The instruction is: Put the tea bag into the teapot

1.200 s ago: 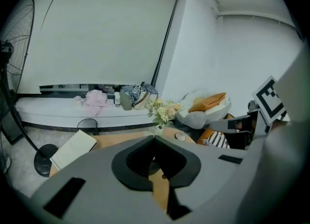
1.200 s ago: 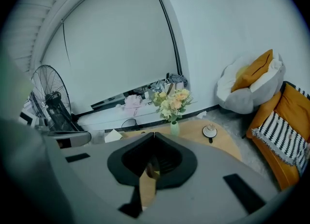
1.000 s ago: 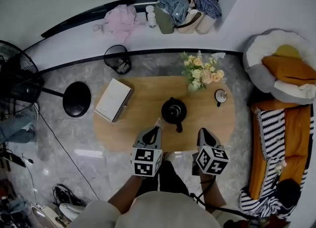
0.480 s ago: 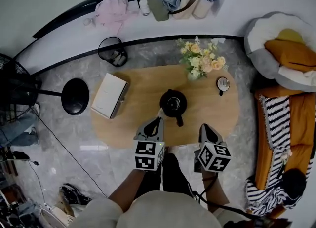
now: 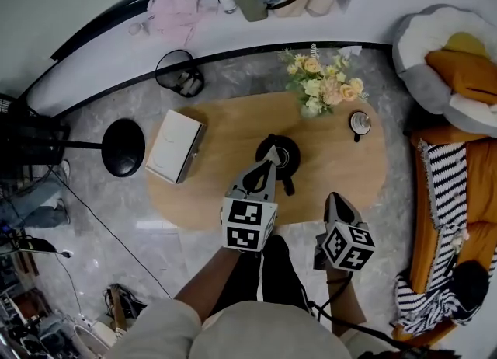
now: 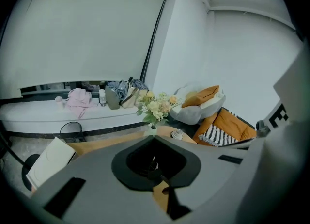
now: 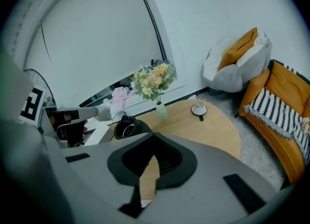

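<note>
A black teapot stands mid-table on the oval wooden table, its top open in the right gripper view. My left gripper reaches over the pot's near rim with its jaws closed. Through the gap behind its tips I see the dark pot and a small pale piece, the tea bag, hanging there. My right gripper hovers at the table's near edge, right of the pot, jaws together with nothing in them.
A vase of flowers and a small cup on a saucer stand at the table's far right. A white box lies at its left end. A black stool, a bin and an orange sofa surround the table.
My left gripper has moved forward from the table's near edge to over the teapot, carrying the pale piece. The right gripper has stayed near the table's front edge.
</note>
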The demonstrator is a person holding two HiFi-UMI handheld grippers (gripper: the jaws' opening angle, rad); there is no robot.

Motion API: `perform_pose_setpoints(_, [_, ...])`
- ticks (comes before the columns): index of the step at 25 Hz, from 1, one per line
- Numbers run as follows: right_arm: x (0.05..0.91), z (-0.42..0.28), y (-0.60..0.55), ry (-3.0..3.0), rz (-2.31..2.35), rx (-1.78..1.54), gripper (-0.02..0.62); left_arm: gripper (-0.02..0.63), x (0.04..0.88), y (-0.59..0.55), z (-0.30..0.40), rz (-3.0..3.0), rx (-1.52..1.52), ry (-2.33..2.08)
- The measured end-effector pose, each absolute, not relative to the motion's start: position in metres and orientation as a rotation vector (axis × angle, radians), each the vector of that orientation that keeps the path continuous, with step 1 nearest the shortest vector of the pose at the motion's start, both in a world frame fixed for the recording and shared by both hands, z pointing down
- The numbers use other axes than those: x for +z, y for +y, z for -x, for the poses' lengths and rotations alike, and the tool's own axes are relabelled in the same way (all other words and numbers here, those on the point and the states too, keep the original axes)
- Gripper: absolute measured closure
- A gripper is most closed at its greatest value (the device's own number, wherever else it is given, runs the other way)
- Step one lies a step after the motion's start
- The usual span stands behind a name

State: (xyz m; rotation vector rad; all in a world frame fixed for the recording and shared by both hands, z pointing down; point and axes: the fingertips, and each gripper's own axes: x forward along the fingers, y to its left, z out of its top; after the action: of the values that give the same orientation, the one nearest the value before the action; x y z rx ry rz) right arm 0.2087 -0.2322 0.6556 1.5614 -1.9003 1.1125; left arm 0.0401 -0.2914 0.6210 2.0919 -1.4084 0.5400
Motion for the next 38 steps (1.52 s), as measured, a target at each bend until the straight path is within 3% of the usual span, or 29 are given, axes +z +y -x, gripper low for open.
perform_pose_setpoints(30, [0.684,-0.225,-0.228,-1.834,-1.586,1.155,0.561,0.586,0.664,-0.291,-0.061,-2.046,0.619,-1.318])
perform_pose_setpoints(33, [0.686,-0.224,-0.227,-1.828,-1.585,1.159,0.561,0.508,0.666,-0.292,-0.062,-2.057,0.612,-1.306])
perform_pose_setpoints(38, [0.687,-0.222,-0.226,-1.824,-1.584,1.162,0.561,0.508,0.667,-0.293,-0.061,-2.053,0.630,-1.306])
